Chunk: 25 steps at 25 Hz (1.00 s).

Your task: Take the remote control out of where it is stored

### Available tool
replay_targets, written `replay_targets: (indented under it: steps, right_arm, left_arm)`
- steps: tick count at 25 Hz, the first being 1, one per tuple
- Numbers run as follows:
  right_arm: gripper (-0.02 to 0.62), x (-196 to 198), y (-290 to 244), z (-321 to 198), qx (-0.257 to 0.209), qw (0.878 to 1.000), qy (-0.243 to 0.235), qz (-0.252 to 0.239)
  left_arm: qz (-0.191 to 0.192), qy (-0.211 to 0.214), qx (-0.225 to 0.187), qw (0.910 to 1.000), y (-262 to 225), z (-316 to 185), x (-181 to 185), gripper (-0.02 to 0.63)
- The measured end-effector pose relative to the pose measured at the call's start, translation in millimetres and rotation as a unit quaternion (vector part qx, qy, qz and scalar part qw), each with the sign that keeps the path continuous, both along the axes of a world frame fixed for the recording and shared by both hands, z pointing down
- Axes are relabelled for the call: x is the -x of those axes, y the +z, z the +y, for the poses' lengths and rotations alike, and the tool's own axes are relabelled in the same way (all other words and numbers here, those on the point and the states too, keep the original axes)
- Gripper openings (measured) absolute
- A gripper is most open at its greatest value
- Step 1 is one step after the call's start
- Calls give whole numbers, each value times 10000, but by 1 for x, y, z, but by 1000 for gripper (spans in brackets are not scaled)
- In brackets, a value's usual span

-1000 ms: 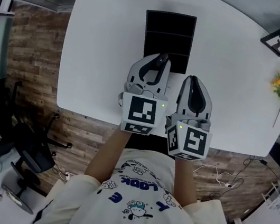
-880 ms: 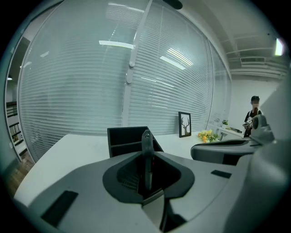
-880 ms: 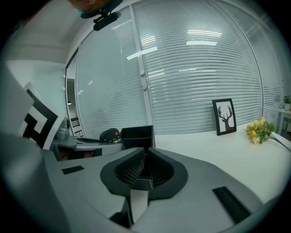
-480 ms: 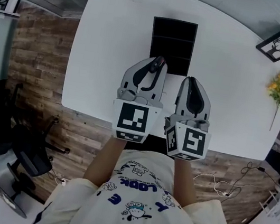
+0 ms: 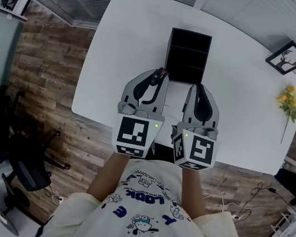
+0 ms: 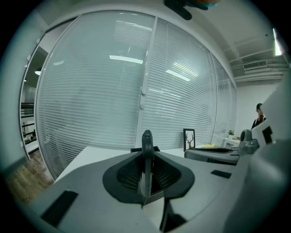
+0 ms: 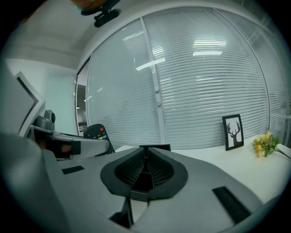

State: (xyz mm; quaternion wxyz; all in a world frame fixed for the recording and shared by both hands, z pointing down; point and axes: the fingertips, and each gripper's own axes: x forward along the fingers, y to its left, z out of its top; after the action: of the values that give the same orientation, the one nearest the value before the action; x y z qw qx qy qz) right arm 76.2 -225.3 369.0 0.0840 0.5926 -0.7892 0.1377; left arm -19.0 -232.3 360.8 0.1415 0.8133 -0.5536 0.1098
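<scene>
You have one remote control (image 5: 156,77), one black box (image 5: 188,48) and one white table (image 5: 120,53) before you. There is also one framed picture (image 5: 287,57) and one flower sprig (image 5: 288,103).

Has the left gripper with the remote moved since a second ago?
Yes. The left gripper, holding the remote control, drew back toward the person: its tip overlapped the black storage box before and now is clear of it.
</scene>
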Motion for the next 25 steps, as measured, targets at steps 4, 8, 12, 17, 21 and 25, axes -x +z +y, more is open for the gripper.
replay_targets:
  steps: [4,8,12,17,21,25]
  right_arm:
    - [47,8,-10,3,-95,10000,-27,14]
    - [47,16,-17,3,-171,9998,-83,36]
    - [46,21,-25,4,-234,9996,-113,55]
    - [46,28,-30,3,-280,9995,-135,53]
    - [46,32,-30,3,-277,9994,-176,69]
    - [46,35,-28,3,-257,9995,-194,62]
  left_arm:
    - [-27,-71,-80,9999,-8,5,12,69]
    - [-60,-180,-131,9997,-13,10,26,69]
    - [-79,-270,-144,9995,-16,14,36,69]
    - [-101,-358,-182,9991,-19,15,47,69]
    - [-110,-377,-192,9990,-19,16,49,69]
    - [-102,-373,-180,9991,-19,16,50,69]
